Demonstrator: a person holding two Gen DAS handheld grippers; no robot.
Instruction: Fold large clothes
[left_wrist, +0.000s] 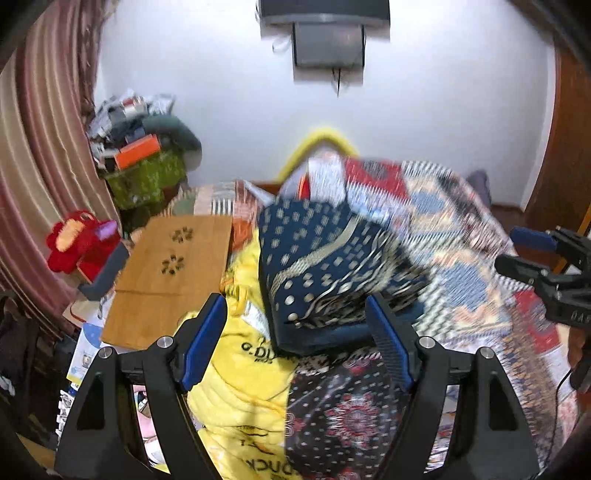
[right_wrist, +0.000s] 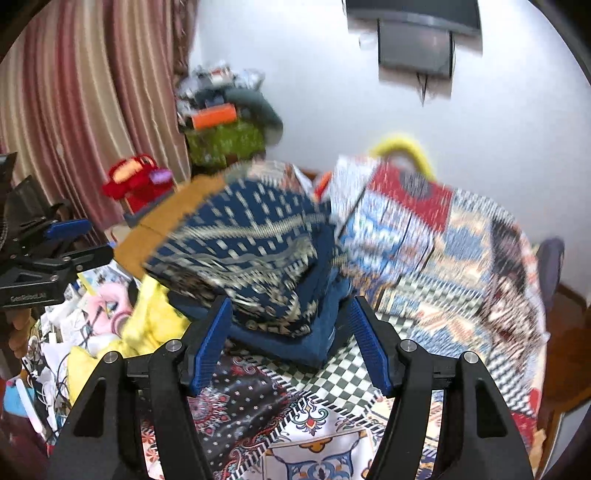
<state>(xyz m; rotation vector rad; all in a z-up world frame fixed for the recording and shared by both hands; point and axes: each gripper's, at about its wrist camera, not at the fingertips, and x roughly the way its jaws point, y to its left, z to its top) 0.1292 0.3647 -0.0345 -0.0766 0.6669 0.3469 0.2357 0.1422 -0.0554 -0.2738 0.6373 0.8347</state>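
A folded navy garment (left_wrist: 325, 266) (right_wrist: 251, 258) with cream dots and bands lies on top of a folded plain blue cloth (left_wrist: 332, 336) (right_wrist: 295, 343) on the patterned bedspread (left_wrist: 461, 258) (right_wrist: 424, 314). My left gripper (left_wrist: 295, 301) is open just short of the stack, with nothing between its blue pads. My right gripper (right_wrist: 291, 302) is open too, close to the stack's near edge and apart from it. Each gripper appears in the other's view, the right gripper (left_wrist: 517, 251) at the right edge and the left gripper (right_wrist: 88, 240) at the left edge. The frames are motion-blurred.
A yellow garment (left_wrist: 243, 387) (right_wrist: 155, 317) and a dark paisley cloth (left_wrist: 343, 413) (right_wrist: 236, 417) lie near the stack. A wooden board (left_wrist: 173, 280), a red plush toy (left_wrist: 74, 240) and a cluttered green box (left_wrist: 144, 177) sit left. A striped curtain (left_wrist: 44, 147) hangs at far left.
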